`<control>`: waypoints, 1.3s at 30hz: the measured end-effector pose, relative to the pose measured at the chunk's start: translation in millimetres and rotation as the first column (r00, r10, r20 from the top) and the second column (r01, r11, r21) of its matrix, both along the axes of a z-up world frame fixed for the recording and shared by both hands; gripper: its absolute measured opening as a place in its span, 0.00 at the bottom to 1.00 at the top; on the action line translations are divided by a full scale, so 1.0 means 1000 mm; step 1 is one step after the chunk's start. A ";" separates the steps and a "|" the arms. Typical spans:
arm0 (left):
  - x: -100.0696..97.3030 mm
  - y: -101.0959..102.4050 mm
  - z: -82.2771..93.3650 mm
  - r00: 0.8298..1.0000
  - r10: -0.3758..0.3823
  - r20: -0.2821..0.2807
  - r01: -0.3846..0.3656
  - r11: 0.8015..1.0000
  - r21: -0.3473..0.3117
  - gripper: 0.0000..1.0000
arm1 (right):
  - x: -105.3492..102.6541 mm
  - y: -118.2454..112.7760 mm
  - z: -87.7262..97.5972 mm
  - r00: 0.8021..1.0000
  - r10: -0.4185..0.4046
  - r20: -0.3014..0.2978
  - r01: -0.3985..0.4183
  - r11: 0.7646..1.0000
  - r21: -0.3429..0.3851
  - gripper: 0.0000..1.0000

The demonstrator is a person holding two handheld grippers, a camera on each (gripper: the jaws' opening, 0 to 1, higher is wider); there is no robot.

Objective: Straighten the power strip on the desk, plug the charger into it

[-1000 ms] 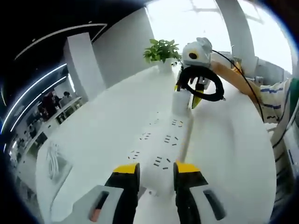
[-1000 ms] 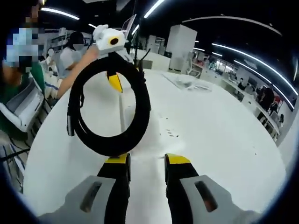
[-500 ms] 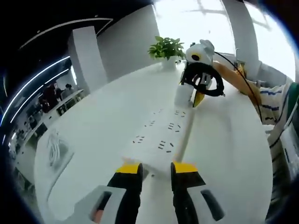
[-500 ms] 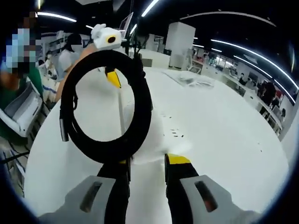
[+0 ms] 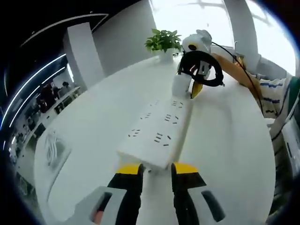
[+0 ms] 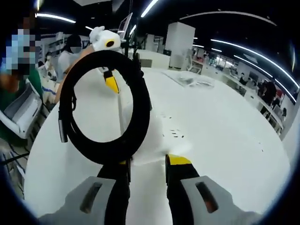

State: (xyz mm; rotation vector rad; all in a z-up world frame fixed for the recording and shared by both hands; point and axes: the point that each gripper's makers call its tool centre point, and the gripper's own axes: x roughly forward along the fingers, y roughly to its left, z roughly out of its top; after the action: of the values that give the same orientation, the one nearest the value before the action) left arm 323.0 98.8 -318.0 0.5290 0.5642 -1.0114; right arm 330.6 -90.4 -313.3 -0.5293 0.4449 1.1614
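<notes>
Left gripper view: white round bench (image 5: 225,140) w/ a white power strip (image 5: 157,133) lying flat, running away from the camera. Its near end sits just ahead of the left tongs (image 5: 156,169). Those tongs have yellow tips, a narrow gap between them, nothing gripped; the strip's short stub at the near end lies close to that gap, contact unclear. Strip face shows several rows of socket slots. At the strip's far end stands a white charger (image 5: 180,85), upright, touching or just over the last sockets; can't tell if plugged in. The right tongs (image 5: 193,83) hover there, yellow tip pointing down, w/ a black coiled cable (image 5: 203,70) hanging at them. Beyond, a potted plant (image 5: 163,43) near the bench's far edge. A wire tray (image 5: 54,154) sits at the bench's left edge, well apart from the strip.

Right gripper view: right tongs (image 6: 147,165) w/ a small gap; the cable coil (image 6: 104,108) looms large just above the left jaw, and a white shape sits between the tips. Whether the tongs clamp it, can't tell. Strip (image 6: 164,133) stretches away across the bench (image 6: 225,140). Left tongs (image 6: 111,83) show at its far end, yellow tip down. A person (image 6: 70,54) sits in the background at left.
</notes>
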 end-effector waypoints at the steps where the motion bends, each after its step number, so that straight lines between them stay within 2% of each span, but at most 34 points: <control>1: 0.000 0.000 -0.001 1.000 -0.002 -0.003 0.003 1.000 0.001 0.24 | 0.000 0.000 0.000 1.000 0.000 -0.001 0.000 1.000 0.000 0.29; 21: 0.002 -0.003 -0.007 1.000 0.000 -0.028 0.001 0.999 0.034 0.25 | 0.002 0.000 -0.001 1.000 0.000 -0.010 0.000 1.000 0.006 0.29; 33: 0.007 -0.002 -0.007 1.000 0.004 -0.016 -0.003 0.999 0.038 0.25 | 0.006 0.001 -0.002 1.000 -0.018 -0.016 0.019 0.999 0.032 0.29; 39: 0.015 -0.002 -0.006 0.998 0.053 -0.041 -0.053 0.999 -0.006 0.25 | 0.012 0.001 -0.001 0.999 -0.040 -0.017 0.041 0.998 0.043 0.29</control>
State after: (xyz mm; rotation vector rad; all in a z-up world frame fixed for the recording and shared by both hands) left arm 338.4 96.8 -323.8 0.4854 0.6074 -0.9755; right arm 342.2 -89.4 -314.6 -0.4713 0.4418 1.1349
